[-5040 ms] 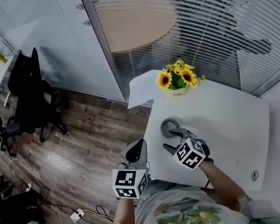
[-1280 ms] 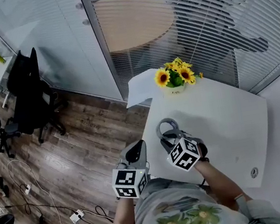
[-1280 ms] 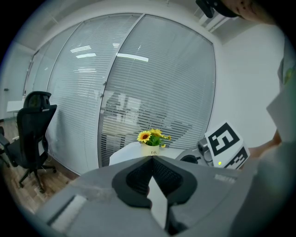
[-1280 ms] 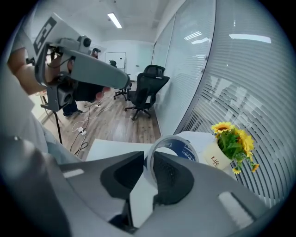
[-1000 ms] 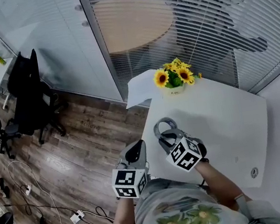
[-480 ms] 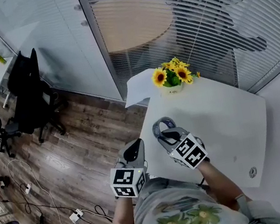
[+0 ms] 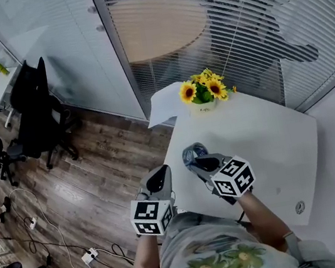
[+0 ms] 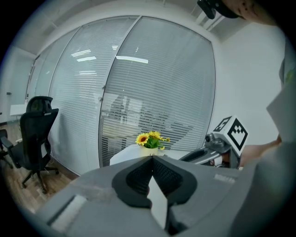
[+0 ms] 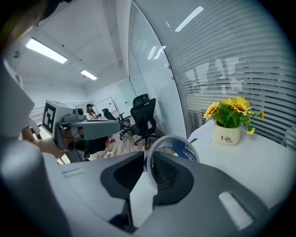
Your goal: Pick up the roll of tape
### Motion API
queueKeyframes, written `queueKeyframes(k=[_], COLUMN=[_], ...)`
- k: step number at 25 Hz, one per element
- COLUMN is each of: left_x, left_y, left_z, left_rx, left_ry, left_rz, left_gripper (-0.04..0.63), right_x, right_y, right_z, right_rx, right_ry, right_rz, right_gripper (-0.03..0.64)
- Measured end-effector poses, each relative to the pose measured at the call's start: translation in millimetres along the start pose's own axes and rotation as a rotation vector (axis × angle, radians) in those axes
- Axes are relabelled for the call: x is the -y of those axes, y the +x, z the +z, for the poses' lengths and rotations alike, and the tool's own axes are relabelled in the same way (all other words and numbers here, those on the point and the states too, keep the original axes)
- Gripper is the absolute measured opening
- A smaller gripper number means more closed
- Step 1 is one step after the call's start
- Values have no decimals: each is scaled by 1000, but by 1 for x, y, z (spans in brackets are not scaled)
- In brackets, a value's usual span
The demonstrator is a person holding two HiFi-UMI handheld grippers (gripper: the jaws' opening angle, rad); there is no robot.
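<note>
The roll of tape (image 9: 175,147) is a clear ring with a blue printed core. My right gripper (image 9: 149,170) is shut on its rim and holds it on edge, lifted off the white table (image 7: 264,139). In the head view the roll of tape (image 7: 194,153) hangs over the table's left part, ahead of the right gripper (image 7: 201,162). My left gripper (image 7: 157,180) stays beside the table's left edge, over the floor. Its jaws meet at the tips in the left gripper view (image 8: 151,158), with nothing between them.
A white pot of sunflowers (image 7: 203,95) stands at the table's far end, with a sheet of paper (image 7: 162,107) beside it. A small round fitting (image 7: 300,207) sits near the front right corner. Glass walls with blinds stand behind; office chairs (image 7: 37,114) stand on the wood floor at the left.
The right gripper has rolled and risen a little, so the tape roll now stands on edge instead of lying flatter. The left gripper has barely shifted.
</note>
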State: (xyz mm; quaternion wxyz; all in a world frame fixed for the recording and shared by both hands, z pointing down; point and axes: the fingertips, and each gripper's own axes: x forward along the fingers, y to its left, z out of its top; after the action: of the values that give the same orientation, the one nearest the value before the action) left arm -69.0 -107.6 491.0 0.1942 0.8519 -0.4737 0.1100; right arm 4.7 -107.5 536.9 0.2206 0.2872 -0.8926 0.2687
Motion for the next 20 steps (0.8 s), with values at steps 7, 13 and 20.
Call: queueKeyframes(k=[7,13,20], left_x=[18,33,51], left_y=[-1,-1,-9], left_z=[2,2,3], left_rx=[3,2,6], left_ry=[-2,-4,-4], left_rz=[8,15,24], left_gripper=[3,3,3], right_x=[-6,-7,-14], right_y=[-23,-42,-67], right_z=[5,10,16], right_rx=[59,115,185], right_ry=[74,132,206], right_rz=[68,114,169], right_gripper=[63,63,57])
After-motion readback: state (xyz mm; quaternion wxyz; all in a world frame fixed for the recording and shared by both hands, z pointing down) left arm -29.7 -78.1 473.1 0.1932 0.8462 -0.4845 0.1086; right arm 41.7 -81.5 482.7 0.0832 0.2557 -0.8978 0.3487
